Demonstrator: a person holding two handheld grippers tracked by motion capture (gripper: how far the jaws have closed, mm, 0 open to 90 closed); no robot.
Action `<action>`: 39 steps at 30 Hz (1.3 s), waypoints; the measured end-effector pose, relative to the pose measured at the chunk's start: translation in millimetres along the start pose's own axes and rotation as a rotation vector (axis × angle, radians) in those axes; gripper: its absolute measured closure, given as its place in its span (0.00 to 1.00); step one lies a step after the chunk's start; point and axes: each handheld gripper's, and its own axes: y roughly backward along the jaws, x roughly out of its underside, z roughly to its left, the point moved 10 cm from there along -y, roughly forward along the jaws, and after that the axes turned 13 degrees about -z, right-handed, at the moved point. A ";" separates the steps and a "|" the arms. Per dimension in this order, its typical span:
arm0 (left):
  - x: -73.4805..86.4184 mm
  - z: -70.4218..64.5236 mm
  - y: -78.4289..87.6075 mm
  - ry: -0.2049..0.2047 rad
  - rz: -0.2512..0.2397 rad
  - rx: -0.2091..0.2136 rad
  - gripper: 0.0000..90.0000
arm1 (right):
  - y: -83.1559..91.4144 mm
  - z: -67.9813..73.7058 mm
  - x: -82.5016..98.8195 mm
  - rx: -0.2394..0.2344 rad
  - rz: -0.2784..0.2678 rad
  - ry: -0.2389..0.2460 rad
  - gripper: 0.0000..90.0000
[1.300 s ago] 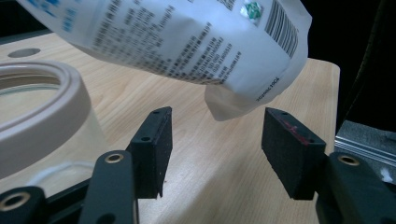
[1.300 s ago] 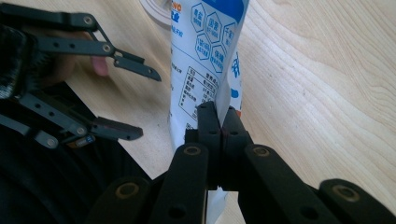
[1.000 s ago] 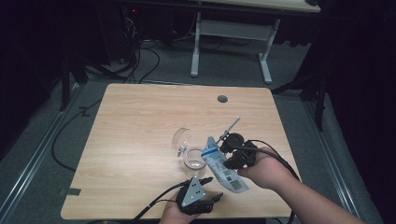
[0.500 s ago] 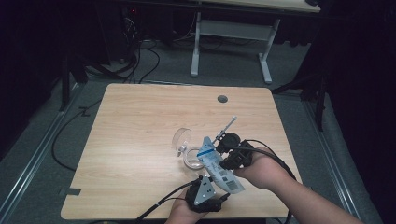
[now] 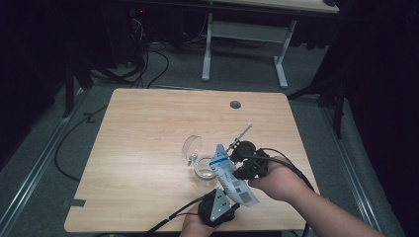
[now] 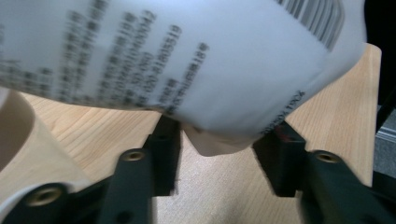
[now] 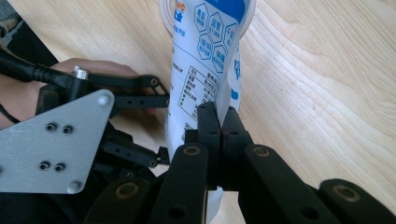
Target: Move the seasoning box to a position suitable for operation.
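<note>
**A:** High view first: where does the white and blue printed plastic pouch (image 5: 231, 177) lie from each pair of tongs?

**B:** It hangs above the worktop, long axis slanting from its upper end near the clear glass mug (image 5: 196, 160) down toward the person's edge. The right tongs (image 5: 236, 157) come at it from the right and pinch its upper part; the right gripper view shows those jaws pressed together on the film of the pouch (image 7: 205, 70). The left tongs (image 5: 228, 193) sit right under its lower end.

**A:** And the left jaws?

**B:** They have just been closing. In the left gripper view the pouch's bottom corner (image 6: 219, 140) hangs between them, with a gap on each side, so I judge they are not gripping yet. The left hand is the nearer one to that free end.

**A:** So the next move?

**B:** Probably closing on that corner, the pouch then stretched between both hands beside the mug.

**A:** Surface and room?

**B:** A pale wood-grain worktop (image 5: 148, 128) with a round grommet hole (image 5: 235, 104), otherwise bare. Around it are grey carpet, trailing cables and another desk's white legs (image 5: 244, 47) in a dark room.
</note>
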 end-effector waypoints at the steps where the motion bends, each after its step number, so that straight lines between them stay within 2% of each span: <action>1: -0.3 0.0 0.5 -0.005 -0.001 -0.006 0.63 | -0.1 -0.2 -0.4 -0.001 0.000 -0.001 1.00; 5: -1.6 0.0 1.1 0.002 -0.011 -0.016 0.65 | -0.3 -1.1 -2.3 0.001 -0.005 0.002 1.00; 15: 0.3 -5.3 -0.1 0.030 -0.015 0.011 0.67 | -6.2 -0.6 -2.7 -0.003 -0.012 0.008 1.00; 25: -2.7 -0.6 1.2 0.058 -0.021 0.002 0.68 | -5.2 -2.6 -5.6 0.013 -0.035 0.007 1.00; 31: -4.4 0.2 0.3 0.091 -0.022 0.017 0.68 | -7.3 -2.6 -9.5 0.014 -0.057 0.003 1.00; 39: -8.1 2.5 1.5 0.092 -0.028 0.007 0.68 | -7.7 -4.3 -14.1 0.023 -0.078 0.021 1.00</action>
